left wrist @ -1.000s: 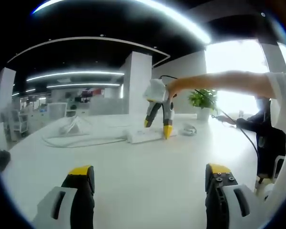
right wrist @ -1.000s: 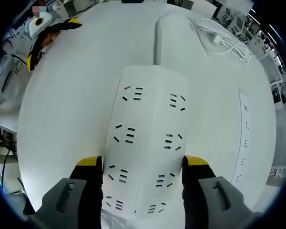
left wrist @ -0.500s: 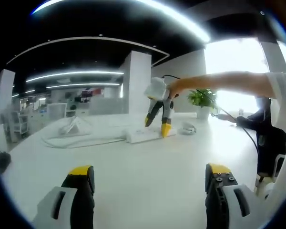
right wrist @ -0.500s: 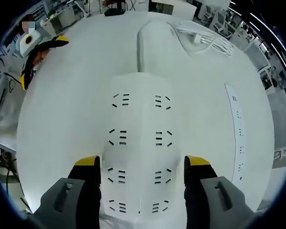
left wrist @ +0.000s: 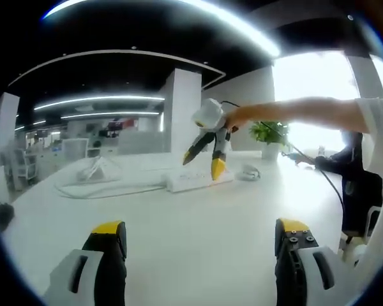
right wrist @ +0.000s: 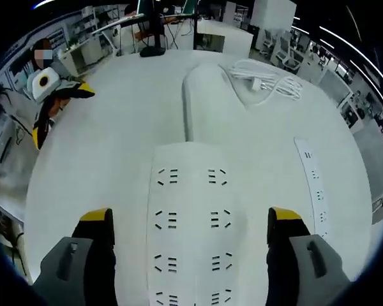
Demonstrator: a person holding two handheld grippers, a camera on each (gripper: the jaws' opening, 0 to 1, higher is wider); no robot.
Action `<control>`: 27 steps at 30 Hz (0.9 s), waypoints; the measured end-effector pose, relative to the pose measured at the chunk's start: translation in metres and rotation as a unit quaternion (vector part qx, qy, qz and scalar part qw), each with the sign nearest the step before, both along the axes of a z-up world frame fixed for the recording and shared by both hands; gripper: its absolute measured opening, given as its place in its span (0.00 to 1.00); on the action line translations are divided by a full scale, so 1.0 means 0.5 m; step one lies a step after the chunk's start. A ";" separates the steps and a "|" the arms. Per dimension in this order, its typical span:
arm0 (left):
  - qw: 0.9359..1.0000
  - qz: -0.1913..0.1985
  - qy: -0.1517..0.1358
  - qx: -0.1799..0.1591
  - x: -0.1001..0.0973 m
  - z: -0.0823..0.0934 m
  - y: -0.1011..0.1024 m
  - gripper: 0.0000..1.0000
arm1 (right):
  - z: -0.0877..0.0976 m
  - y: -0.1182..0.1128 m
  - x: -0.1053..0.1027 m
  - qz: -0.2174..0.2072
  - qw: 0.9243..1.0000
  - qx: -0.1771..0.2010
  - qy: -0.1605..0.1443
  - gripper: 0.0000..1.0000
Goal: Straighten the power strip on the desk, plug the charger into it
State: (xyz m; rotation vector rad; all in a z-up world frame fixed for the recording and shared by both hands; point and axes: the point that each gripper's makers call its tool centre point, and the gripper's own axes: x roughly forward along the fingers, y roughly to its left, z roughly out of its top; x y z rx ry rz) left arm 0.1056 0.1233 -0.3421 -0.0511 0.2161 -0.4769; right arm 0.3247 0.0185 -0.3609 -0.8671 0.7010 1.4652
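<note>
Two hand-held grippers are over a white surface (left wrist: 179, 242), each with its yellow-tipped jaws spread wide and nothing between them.

In the right gripper view, the right hand-held gripper (right wrist: 190, 220) looks down on the white power strip (right wrist: 190, 217), which lies flat on the surface and runs straight ahead between the two jaws. Bare gaps show on both sides between the jaws and the strip's edges, so the jaws are not closed on it. Its sockets sit in two columns. From the strip's far end a thick white cable (right wrist: 195, 95) leads away and curves. Ahead and to the right of the jaws lies a loose bundle of thin white cord with a plug (right wrist: 263, 80). To the right of the jaws a second, narrow power strip (right wrist: 313, 185) lies on the surface, apart from the first.

In the left gripper view, the left hand-held gripper (left wrist: 198, 239) is low over bare surface, well short of the power strip (left wrist: 195, 180). The right hand-held gripper (left wrist: 204, 162) hangs above that strip, held by a person's hand (left wrist: 233, 118), jaws apart and pointing down. Whether they touch the strip cannot be told. Beyond it stands a potted plant (left wrist: 271, 137).
</note>
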 end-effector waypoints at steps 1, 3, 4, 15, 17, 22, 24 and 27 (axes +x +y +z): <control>1.000 0.000 0.000 0.000 0.000 0.000 0.000 0.99 | 0.000 0.002 0.000 -0.001 1.000 0.005 0.000 1.00; 1.000 0.000 0.000 0.000 -0.002 0.001 0.000 0.99 | 0.001 0.003 0.000 -0.005 1.000 0.016 0.002 1.00; 1.000 0.000 -0.001 0.000 -0.003 0.001 0.000 0.99 | 0.001 0.004 -0.001 -0.005 1.000 0.021 0.002 1.00; 1.000 -0.001 -0.002 -0.001 -0.010 0.003 -0.003 0.99 | 0.037 0.046 -0.010 0.003 0.991 0.133 -0.002 0.99; 1.000 0.000 -0.001 -0.001 -0.010 0.001 -0.002 0.99 | 0.048 0.049 -0.012 -0.002 0.988 0.157 0.004 0.99; 1.000 -0.001 -0.002 -0.002 -0.010 0.003 -0.002 0.99 | 0.079 0.056 -0.001 -0.009 0.977 0.211 0.003 0.98; 1.000 -0.001 -0.003 -0.002 -0.011 0.004 -0.002 0.99 | 0.096 0.060 0.001 -0.013 0.971 0.240 0.010 0.98; 1.000 -0.002 -0.005 -0.003 -0.012 0.005 -0.003 0.99 | 0.119 0.059 0.018 -0.028 0.960 0.279 0.004 0.98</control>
